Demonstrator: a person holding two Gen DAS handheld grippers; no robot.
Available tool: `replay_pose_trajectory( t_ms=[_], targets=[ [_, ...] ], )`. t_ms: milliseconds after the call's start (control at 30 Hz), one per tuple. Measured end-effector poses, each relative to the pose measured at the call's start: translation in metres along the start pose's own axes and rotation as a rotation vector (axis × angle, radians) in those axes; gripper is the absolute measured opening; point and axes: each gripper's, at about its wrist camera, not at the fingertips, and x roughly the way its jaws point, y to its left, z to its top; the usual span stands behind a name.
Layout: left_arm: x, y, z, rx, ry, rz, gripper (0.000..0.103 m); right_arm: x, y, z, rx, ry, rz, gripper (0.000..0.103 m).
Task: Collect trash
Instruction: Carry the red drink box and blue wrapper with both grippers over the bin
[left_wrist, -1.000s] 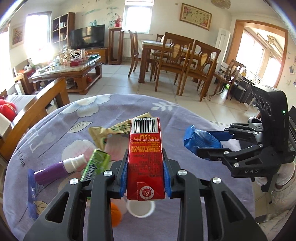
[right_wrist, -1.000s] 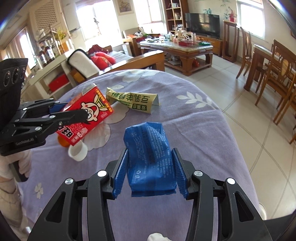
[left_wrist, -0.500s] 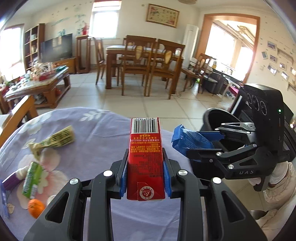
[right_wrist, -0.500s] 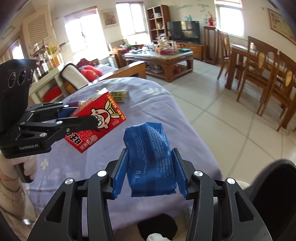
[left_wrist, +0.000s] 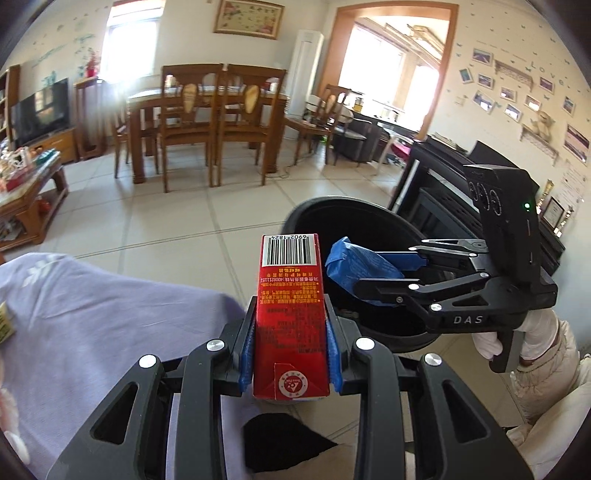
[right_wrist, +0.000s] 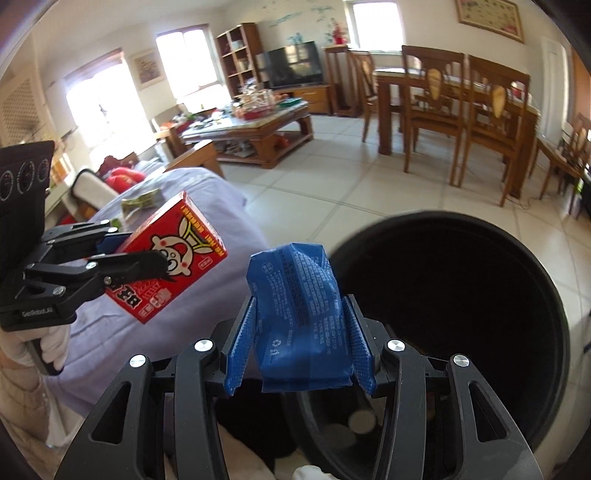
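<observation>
My left gripper (left_wrist: 291, 330) is shut on a red drink carton (left_wrist: 290, 317), barcode end pointing away, held over the table's edge just left of a black trash bin (left_wrist: 314, 214). In the right wrist view the same carton (right_wrist: 171, 254) hangs in the left gripper (right_wrist: 155, 258) above the purple cloth. My right gripper (right_wrist: 299, 332) is shut on a crumpled blue wrapper (right_wrist: 301, 325) at the near left rim of the bin (right_wrist: 535, 273). From the left wrist view the blue wrapper (left_wrist: 360, 264) sits over the bin's opening in the right gripper (left_wrist: 373, 273).
A purple flowered tablecloth (left_wrist: 92, 314) covers the table at left, with a yellow-green wrapper (right_wrist: 142, 201) still on it. A gloved hand (left_wrist: 535, 332) holds the right gripper. Tiled floor, a dining table with chairs (left_wrist: 207, 122) and a coffee table (right_wrist: 251, 129) lie beyond.
Both grippers have swung right, off the table toward the black bin, each keeping its item. The bin has come fully into view; the table's other trash has slid out to the left.
</observation>
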Motion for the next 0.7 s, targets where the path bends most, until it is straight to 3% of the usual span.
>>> replay_pose_trajectory(
  t_ms=[333, 700],
  targets=[
    [0.052, -0.046, 0.014, 0.035, 0.042, -0.123, 0.031, -0.021, -0.069, -0.037, 0.103, 0.018, -0.080, 0.047],
    [0.097, -0.062, 0.011, 0.068, 0.122, -0.118, 0.031, -0.016, -0.107, -0.063, 0.148, 0.053, -0.112, 0.048]
  ],
)
